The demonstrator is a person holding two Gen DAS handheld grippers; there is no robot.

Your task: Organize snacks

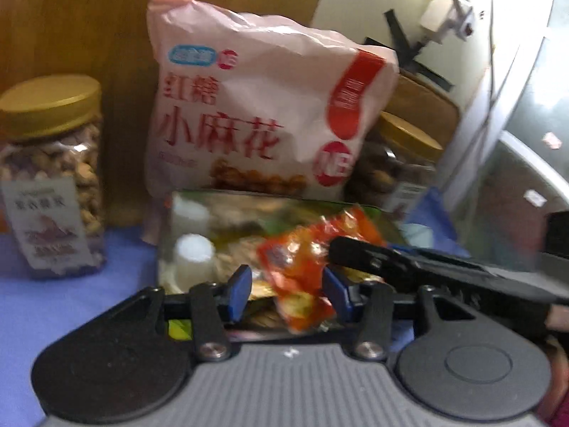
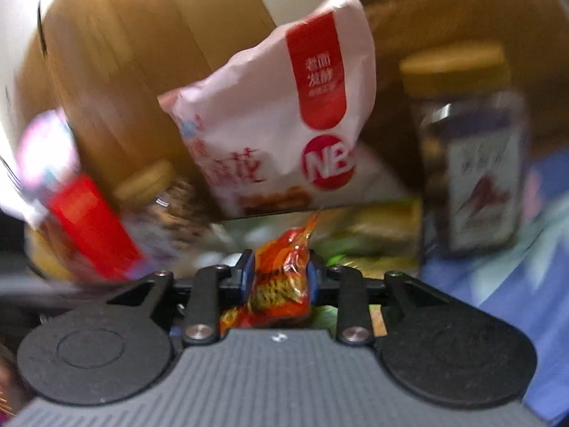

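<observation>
A small orange-red snack packet (image 1: 302,270) sits between the blue pads of my left gripper (image 1: 288,290), whose jaws stand apart around it. My right gripper (image 2: 281,277) is shut on the same kind of orange-red packet (image 2: 281,284). The right gripper's black finger (image 1: 391,263) reaches in from the right in the left wrist view. Below lies a clear box of mixed snacks (image 1: 220,235). Behind it leans a pink-white bag with red Chinese lettering (image 1: 256,106), also in the right wrist view (image 2: 284,124).
Two gold-lidded jars of nuts stand on the blue cloth, one at the left (image 1: 53,178) and one at the right (image 1: 394,163). A wooden panel (image 1: 89,28) rises behind. In the right wrist view a jar (image 2: 469,163) stands right and a red-white pack (image 2: 81,220) blurs at left.
</observation>
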